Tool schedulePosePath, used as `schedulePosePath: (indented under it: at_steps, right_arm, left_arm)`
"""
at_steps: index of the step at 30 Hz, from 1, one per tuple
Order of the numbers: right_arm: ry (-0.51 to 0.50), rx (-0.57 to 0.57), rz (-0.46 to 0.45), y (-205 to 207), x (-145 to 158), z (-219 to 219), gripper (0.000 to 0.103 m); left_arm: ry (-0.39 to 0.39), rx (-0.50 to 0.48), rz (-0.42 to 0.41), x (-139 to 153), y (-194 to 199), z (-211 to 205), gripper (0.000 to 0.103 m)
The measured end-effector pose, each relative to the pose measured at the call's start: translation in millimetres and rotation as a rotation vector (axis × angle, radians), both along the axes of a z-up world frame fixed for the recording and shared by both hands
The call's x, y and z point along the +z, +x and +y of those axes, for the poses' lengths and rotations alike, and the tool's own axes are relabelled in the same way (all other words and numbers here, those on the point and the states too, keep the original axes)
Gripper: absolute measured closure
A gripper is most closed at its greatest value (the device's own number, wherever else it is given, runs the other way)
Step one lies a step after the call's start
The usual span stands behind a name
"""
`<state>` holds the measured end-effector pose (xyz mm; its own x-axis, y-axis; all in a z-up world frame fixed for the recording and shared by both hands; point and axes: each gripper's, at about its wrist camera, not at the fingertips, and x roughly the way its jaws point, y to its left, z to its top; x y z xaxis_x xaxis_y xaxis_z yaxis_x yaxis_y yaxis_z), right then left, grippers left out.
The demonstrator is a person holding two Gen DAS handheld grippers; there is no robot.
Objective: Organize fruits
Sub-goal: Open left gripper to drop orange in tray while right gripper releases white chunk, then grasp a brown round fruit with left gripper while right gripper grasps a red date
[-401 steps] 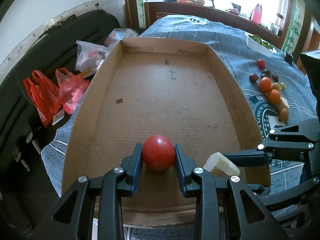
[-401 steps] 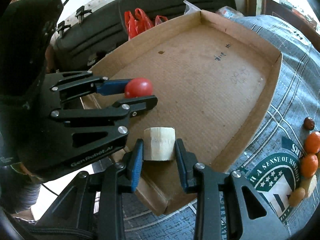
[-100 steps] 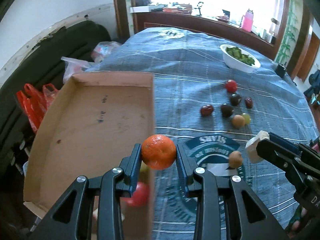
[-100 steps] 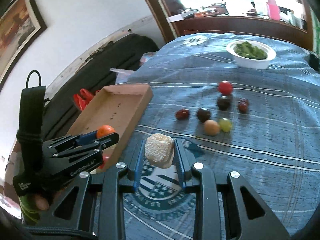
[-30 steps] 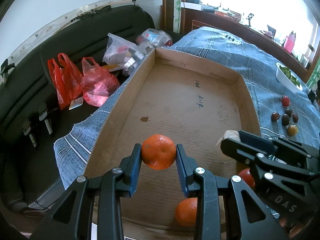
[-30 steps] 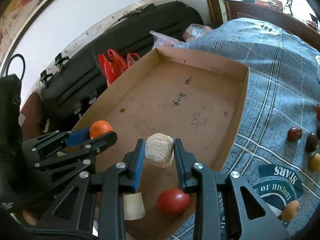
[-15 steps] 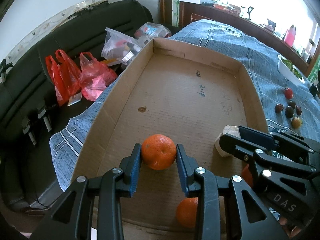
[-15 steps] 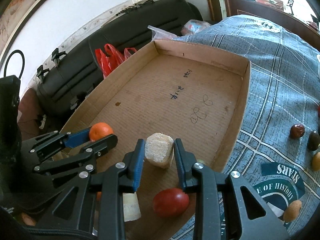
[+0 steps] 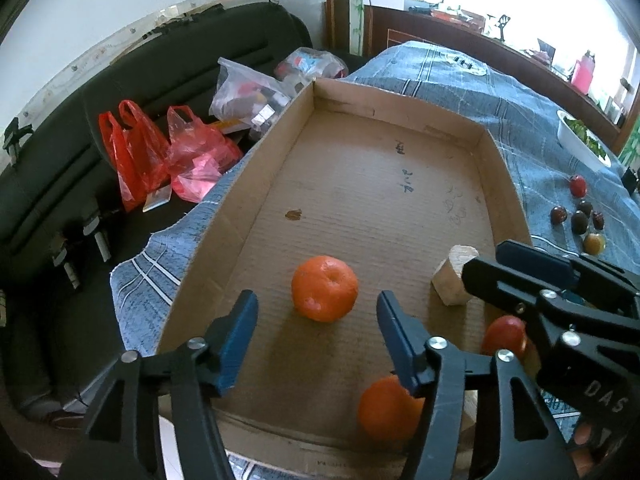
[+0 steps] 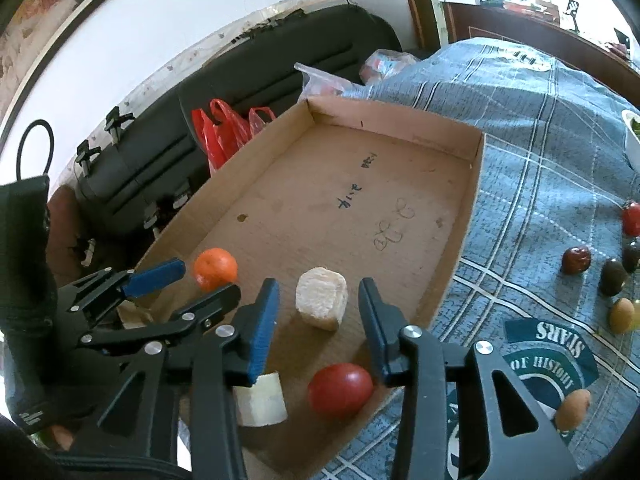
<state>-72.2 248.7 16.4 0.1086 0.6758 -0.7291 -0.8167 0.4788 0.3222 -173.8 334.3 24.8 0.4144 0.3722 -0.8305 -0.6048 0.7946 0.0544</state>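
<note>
Both grippers are spread wide above the cardboard tray (image 9: 264,184): an orange (image 9: 324,294) lies between the left gripper (image 9: 316,316) fingers, a pale chunk (image 10: 321,297) (unidentified) between the right gripper (image 10: 318,308) ones, remaining fruits (image 10: 600,268) rightward on the table (image 10: 540,140).

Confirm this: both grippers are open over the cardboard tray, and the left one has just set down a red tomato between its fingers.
Not quite. The left gripper is open, but the fruit between its fingers is an orange, as the left wrist view shows. The red tomato lies nearer the tray's front edge. The right gripper is open around a pale chunk.
</note>
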Motion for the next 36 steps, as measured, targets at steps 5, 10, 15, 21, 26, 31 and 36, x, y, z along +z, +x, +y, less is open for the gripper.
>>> schedulePosePath:
  at_steps: [5,10,15,21,26,31,36]
  right_arm:
    - [0.034,-0.025,-0.008,2.5,13.5,-20.7,0.059]
    - [0.051,-0.081,-0.005,10.8,17.9,-52.0,0.059]
    - [0.055,-0.144,0.004,19.5,16.0,-82.8,0.059]
    - [0.054,-0.201,0.016,28.2,11.7,-111.8,0.059]
    - [0.048,-0.244,0.020,38.4,8.8,-135.6,0.059]
    - [0.044,-0.300,0.024,50.7,5.3,-164.6,0.059]
    - [0.038,-0.362,0.029,65.0,0.1,-189.4,0.059]
  left_arm:
    - [0.008,-0.007,-0.014,8.1,-1.5,-5.6,0.039]
    - [0.017,-0.028,-0.024,13.2,1.6,-15.5,0.039]
    - [0.021,-0.046,-0.024,15.8,5.1,-23.7,0.039]
    - [0.028,-0.066,-0.024,20.1,9.2,-34.1,0.039]
    - [0.030,-0.083,-0.024,22.2,13.6,-43.0,0.039]
    - [0.021,-0.119,-0.030,24.9,23.7,-58.6,0.038]
    - [0.006,-0.181,-0.033,25.4,37.3,-80.4,0.038]
